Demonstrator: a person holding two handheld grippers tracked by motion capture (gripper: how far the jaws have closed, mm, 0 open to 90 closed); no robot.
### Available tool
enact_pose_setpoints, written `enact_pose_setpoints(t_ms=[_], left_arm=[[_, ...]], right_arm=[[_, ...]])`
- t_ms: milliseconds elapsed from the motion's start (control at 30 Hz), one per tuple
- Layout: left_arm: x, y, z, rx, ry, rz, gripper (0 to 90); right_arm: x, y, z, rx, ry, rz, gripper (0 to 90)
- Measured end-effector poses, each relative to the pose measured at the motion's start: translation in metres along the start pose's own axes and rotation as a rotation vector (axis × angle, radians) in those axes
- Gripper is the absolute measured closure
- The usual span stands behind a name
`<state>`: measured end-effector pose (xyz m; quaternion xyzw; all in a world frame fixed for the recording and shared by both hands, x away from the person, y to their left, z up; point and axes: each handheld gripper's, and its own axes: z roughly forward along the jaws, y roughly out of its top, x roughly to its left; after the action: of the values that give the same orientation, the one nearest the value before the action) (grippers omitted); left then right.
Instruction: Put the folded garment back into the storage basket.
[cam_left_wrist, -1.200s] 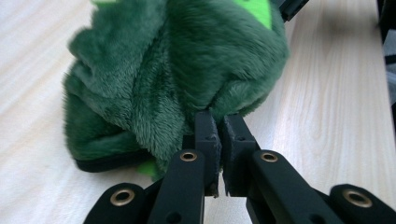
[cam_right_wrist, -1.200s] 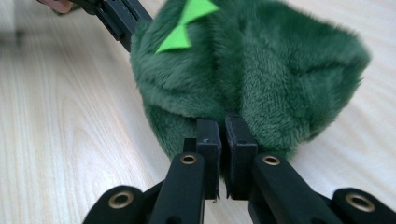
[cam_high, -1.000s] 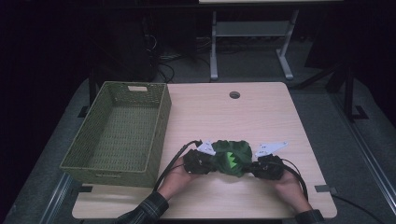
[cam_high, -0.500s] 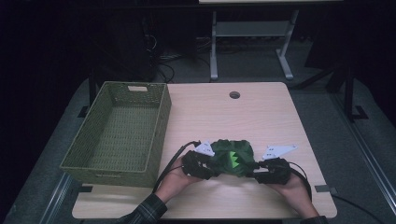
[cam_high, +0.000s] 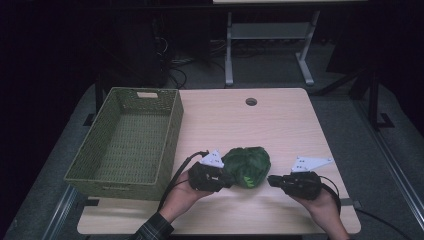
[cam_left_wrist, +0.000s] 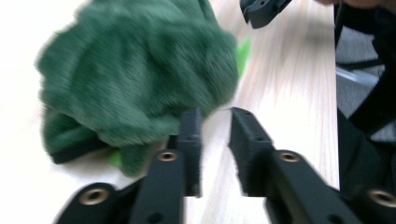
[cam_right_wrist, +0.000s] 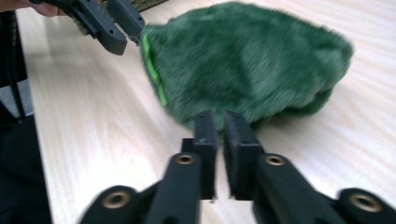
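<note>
Fabric, a green plush bundle (cam_high: 247, 166), sits between my two hand-held grippers: left (cam_left_wrist: 214, 125) slightly parted, right (cam_right_wrist: 220, 125) nearly closed, both empty.

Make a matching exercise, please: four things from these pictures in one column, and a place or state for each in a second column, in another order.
Column one:
1. green plush cloth
2. woven basket
3. left gripper
4. round hole

Column two:
A. at the left side of the table, nothing inside
B. far part of the tabletop
C. bunched on the table between the two grippers
D. jaws slightly apart, beside the cloth's edge

Pairs: 1-C, 2-A, 3-D, 4-B
</note>
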<state>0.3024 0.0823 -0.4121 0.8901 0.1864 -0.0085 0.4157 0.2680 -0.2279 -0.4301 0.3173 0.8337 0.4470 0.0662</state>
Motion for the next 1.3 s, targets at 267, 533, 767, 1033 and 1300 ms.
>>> enact_pose_setpoints(t_ms=[267,533,767,1033,1300], left_arm=[[0.021,0.011,0.008,0.005,0.048,-0.028,89.7],[0.035,0.004,0.03,0.072,0.062,-0.053,89.7],[0.041,-0.003,0.046,0.13,0.073,-0.045,89.8],[0.04,-0.005,0.055,0.13,0.079,-0.048,89.8],[0.041,-0.004,0.047,0.129,0.071,-0.045,89.7]], right_arm=[[-0.011,0.027,0.02,-0.008,-0.046,-0.031,89.9],[-0.024,0.019,0.045,0.114,-0.07,-0.002,90.0],[-0.031,0.008,0.053,0.144,-0.055,0.027,90.0],[-0.028,0.004,0.058,0.186,-0.044,0.021,90.0],[-0.026,0.003,0.049,0.185,-0.062,-0.005,90.0]])
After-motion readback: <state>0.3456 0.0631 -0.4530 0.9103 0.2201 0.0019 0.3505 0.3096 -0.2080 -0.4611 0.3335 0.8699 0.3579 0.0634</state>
